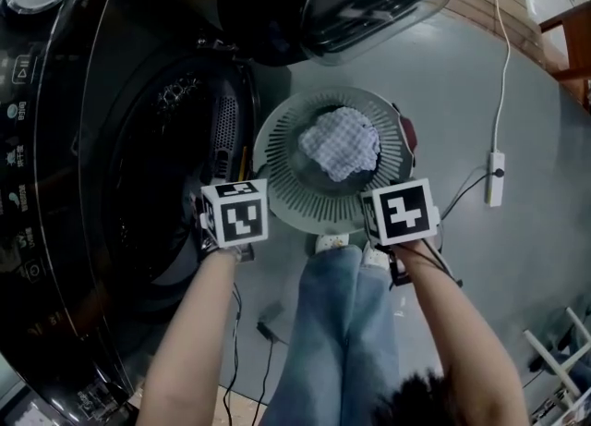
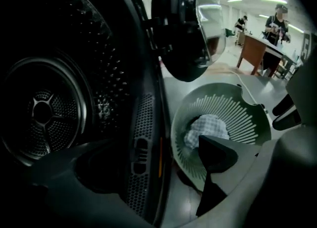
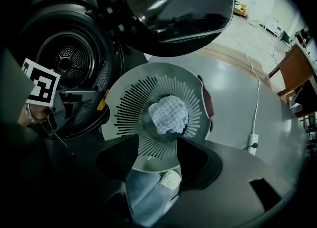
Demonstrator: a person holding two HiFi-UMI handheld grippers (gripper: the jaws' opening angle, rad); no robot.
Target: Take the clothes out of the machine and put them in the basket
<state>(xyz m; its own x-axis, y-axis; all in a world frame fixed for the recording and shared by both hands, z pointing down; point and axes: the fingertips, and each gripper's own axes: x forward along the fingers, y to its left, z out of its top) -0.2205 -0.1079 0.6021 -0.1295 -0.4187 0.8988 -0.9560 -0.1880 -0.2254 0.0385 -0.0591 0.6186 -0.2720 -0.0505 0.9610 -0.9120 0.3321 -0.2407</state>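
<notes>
Left claw (image 2: 148, 148) and right claw (image 3: 156, 140) both spread, empty; the checked cloth (image 3: 168, 114) lies bunched in the basket (image 3: 124, 108), just beyond the right claw's tips. Soft, light and limp, it likely suits a pinch on a raised fold.

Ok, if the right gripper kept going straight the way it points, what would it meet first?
Probably the near wall of the basket, seen between the right gripper's open, empty jaws; the checked cloth lies further in. Depth is unclear.

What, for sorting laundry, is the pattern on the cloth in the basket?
Cloth: fine blue-white check; head view.
</notes>
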